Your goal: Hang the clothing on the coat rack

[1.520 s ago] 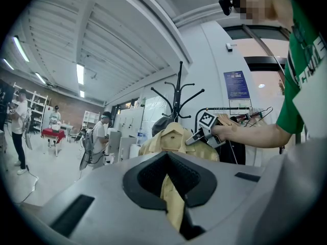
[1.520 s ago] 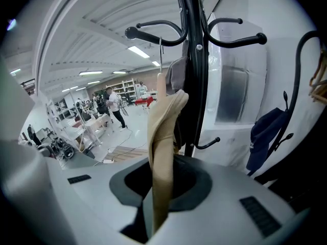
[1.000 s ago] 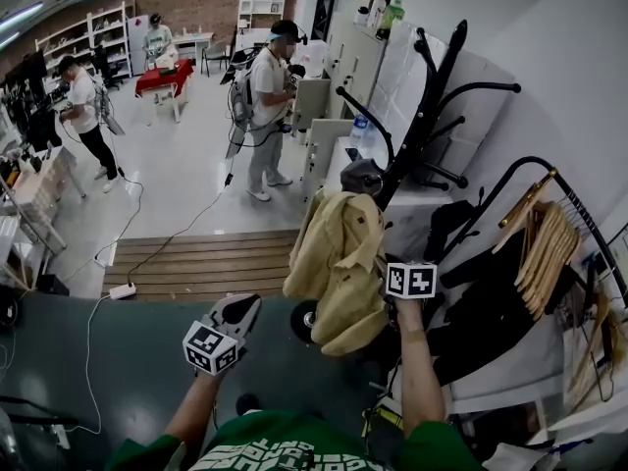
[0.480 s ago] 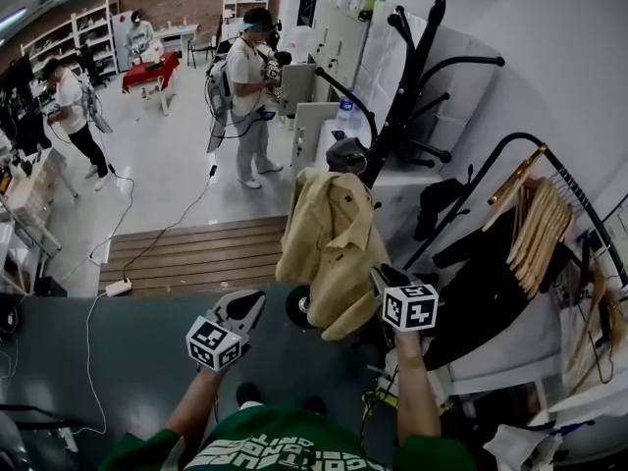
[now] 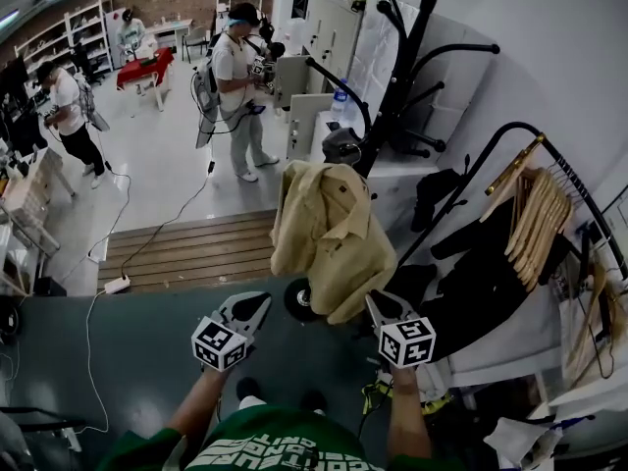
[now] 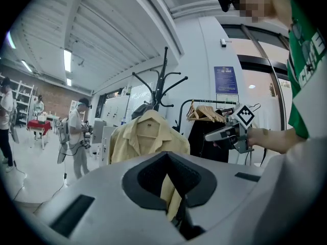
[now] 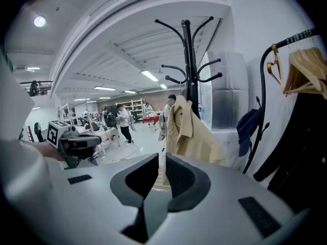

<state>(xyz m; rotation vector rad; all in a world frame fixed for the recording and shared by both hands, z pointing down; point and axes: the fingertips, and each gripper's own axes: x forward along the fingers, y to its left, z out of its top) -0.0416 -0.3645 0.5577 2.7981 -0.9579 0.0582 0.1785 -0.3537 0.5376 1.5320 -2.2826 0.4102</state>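
Head view: the tan jacket (image 5: 324, 234) hangs on the black coat rack (image 5: 404, 77), above a wooden step (image 5: 186, 253) and dark grey floor (image 5: 118, 361).

Left gripper view: the left gripper (image 6: 166, 158) has its fingers touching, holding nothing.

Right gripper view: the right gripper (image 7: 161, 163) has its fingers slightly apart, also empty.

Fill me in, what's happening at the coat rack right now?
A person holds a gripper in each hand, facing the black coat rack. The yellow shirt hangs on the rack, free of both grippers. The left gripper and right gripper sit low in front of the shirt, apart from it and empty. The left's jaws are together, the right's a slit apart. The hanging looks done.
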